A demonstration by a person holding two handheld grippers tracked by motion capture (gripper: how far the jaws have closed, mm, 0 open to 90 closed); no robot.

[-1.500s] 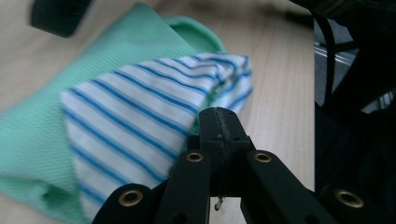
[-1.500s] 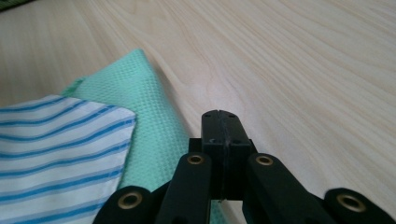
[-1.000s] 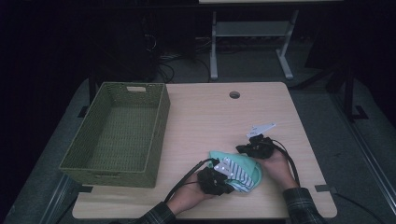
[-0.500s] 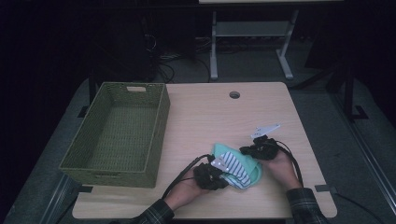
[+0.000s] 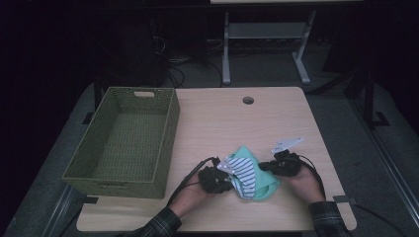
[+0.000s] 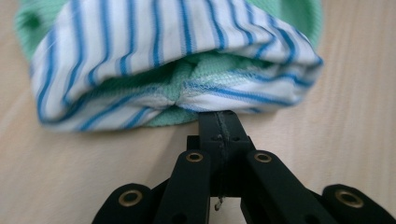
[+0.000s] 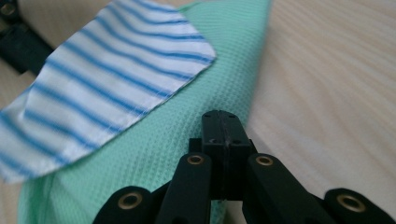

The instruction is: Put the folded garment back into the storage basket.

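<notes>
With both the left tongs and right tongs clamped on thin edges of the cloth, a pull could slip the fabric free onto the bench.

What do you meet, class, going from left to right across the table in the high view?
Green woven basket → left tongs → striped and green cloth → right tongs.
</notes>
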